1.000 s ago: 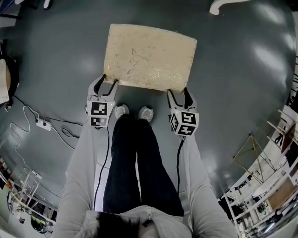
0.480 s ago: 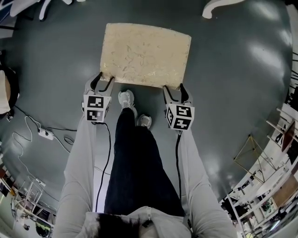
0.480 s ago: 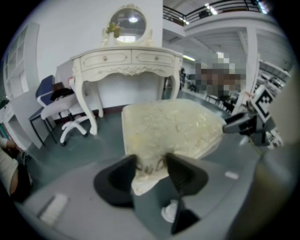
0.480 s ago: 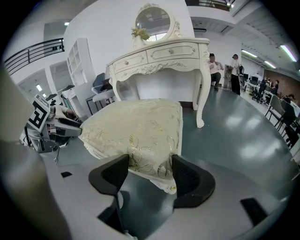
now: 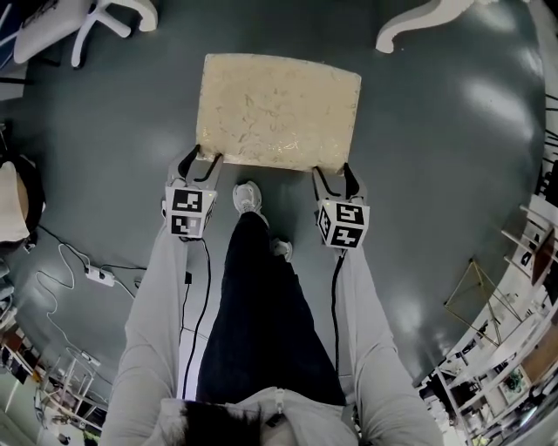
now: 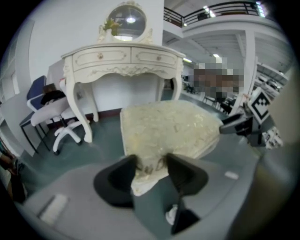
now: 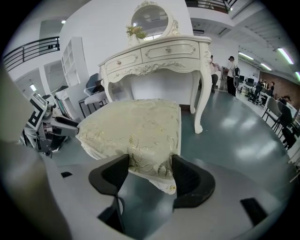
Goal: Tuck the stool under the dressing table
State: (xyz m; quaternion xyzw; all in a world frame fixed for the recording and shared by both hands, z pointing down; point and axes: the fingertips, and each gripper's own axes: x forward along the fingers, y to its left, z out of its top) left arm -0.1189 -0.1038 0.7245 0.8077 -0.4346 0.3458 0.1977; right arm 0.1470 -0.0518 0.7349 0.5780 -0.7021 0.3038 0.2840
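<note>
The stool [image 5: 277, 109] has a cream cushion with a gold pattern and stands on the grey floor ahead of me. My left gripper [image 5: 200, 165] is shut on its near left corner, and my right gripper [image 5: 336, 178] is shut on its near right corner. In the left gripper view the cushion corner [image 6: 145, 180] sits pinched between the black jaws of the left gripper [image 6: 151, 168]. The right gripper [image 7: 150, 172] clamps the other corner [image 7: 154, 164] the same way. The white dressing table [image 7: 159, 56] with its oval mirror stands just beyond the stool; one curved leg [image 5: 417, 17] shows at the top of the head view.
A white office chair [image 6: 56, 112] stands left of the dressing table, its wheeled base [image 5: 105, 17] at top left. A power strip with cables [image 5: 98, 277] lies on the floor at left. Shelving and a gold wire frame [image 5: 475, 296] line the right side. My foot [image 5: 248, 199] is between the grippers.
The person has taken a step forward, one foot now ahead of the other. The stool and both grippers have moved together toward the dressing table, whose leg shows more at the top.
</note>
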